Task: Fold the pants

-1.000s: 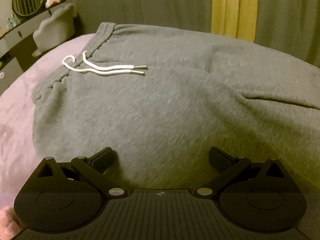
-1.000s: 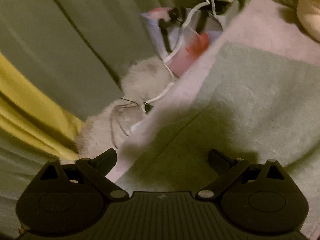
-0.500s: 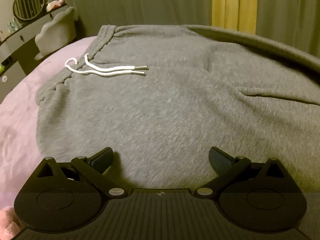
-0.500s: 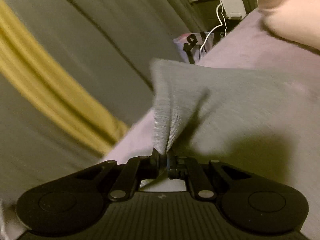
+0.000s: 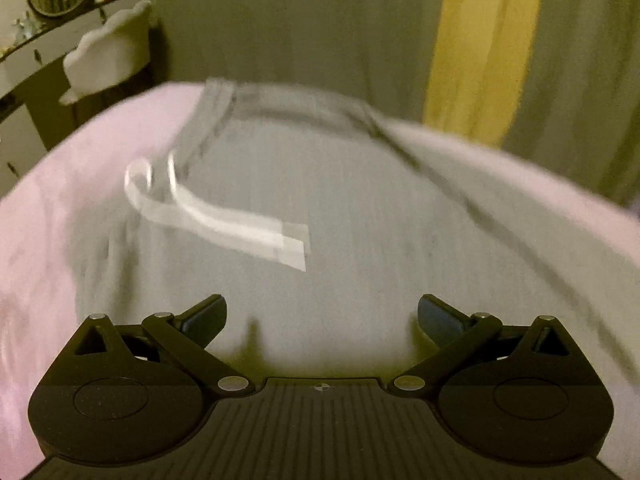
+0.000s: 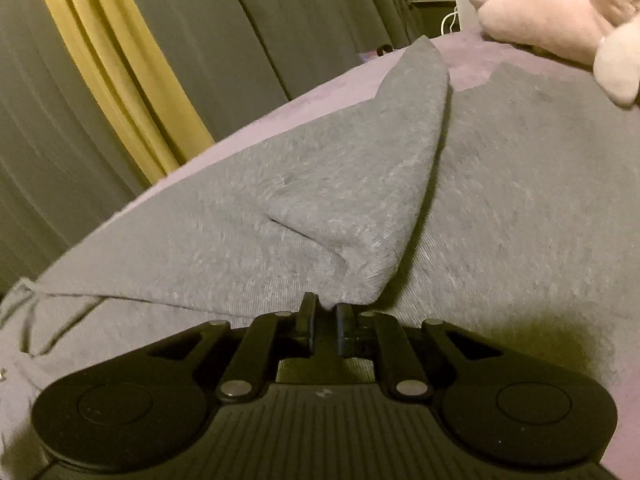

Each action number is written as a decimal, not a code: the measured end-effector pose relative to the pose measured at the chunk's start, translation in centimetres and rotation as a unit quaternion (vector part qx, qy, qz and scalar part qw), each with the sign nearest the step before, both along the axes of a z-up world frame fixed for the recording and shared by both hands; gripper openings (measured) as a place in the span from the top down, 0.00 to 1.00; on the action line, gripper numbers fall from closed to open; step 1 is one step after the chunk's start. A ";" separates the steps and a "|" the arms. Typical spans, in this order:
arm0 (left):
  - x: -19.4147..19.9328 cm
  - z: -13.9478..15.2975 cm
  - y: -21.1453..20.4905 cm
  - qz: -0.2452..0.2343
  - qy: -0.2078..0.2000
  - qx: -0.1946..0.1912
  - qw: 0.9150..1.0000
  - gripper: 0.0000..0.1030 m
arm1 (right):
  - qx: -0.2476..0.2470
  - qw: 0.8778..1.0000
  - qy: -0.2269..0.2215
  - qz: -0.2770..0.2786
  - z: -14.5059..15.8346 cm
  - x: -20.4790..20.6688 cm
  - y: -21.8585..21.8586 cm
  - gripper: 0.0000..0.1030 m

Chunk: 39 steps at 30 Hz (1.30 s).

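Grey sweatpants [image 5: 340,208] lie spread on a pink bed [image 5: 48,220], waistband at the far left with a white drawstring [image 5: 216,216]; this view is motion-blurred. My left gripper [image 5: 322,316] is open and empty just above the pants' near part. In the right wrist view my right gripper [image 6: 324,320] is shut on the edge of one pant leg [image 6: 360,184], which is drawn over the other leg [image 6: 520,200] in a folded flap.
Grey curtains with a yellow strip [image 5: 480,48] hang behind the bed. A white chair [image 5: 108,56] and a dresser stand at the far left. A pink plush toy [image 6: 560,16] lies on the bed at the right wrist view's upper right.
My right gripper closed on the pant leg's edge and carried it across over the other leg. My left gripper stayed open and pulled back towards the waistband side.
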<state>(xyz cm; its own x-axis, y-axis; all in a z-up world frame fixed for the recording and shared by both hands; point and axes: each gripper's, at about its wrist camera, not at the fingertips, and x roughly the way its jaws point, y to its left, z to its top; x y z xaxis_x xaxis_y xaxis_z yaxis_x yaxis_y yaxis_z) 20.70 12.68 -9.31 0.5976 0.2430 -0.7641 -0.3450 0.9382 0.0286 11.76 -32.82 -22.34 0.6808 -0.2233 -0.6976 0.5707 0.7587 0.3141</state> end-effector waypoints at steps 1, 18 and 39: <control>2.5 0.9 0.6 0.007 -0.001 0.006 1.000 0.00 | 0.002 1.000 -0.005 0.001 0.1 0.1 -0.2 0.90; 26.4 -5.9 6.4 0.055 0.103 -0.124 0.985 0.52 | -0.047 0.998 -0.043 0.007 -1.6 -1.1 0.2 0.89; -1.6 9.0 9.3 -0.055 -0.055 -0.159 0.984 0.91 | 0.013 0.979 -0.193 -0.069 16.3 -9.5 -10.2 0.99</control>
<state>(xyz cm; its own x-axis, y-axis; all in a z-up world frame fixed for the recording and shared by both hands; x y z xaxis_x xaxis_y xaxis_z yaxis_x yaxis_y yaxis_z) 19.10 21.96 -0.27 0.6908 -0.0681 -0.7198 -0.2256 0.9256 -0.3040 2.21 -43.04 -6.03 0.8600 -0.3167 -0.4002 0.5011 0.6723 0.5449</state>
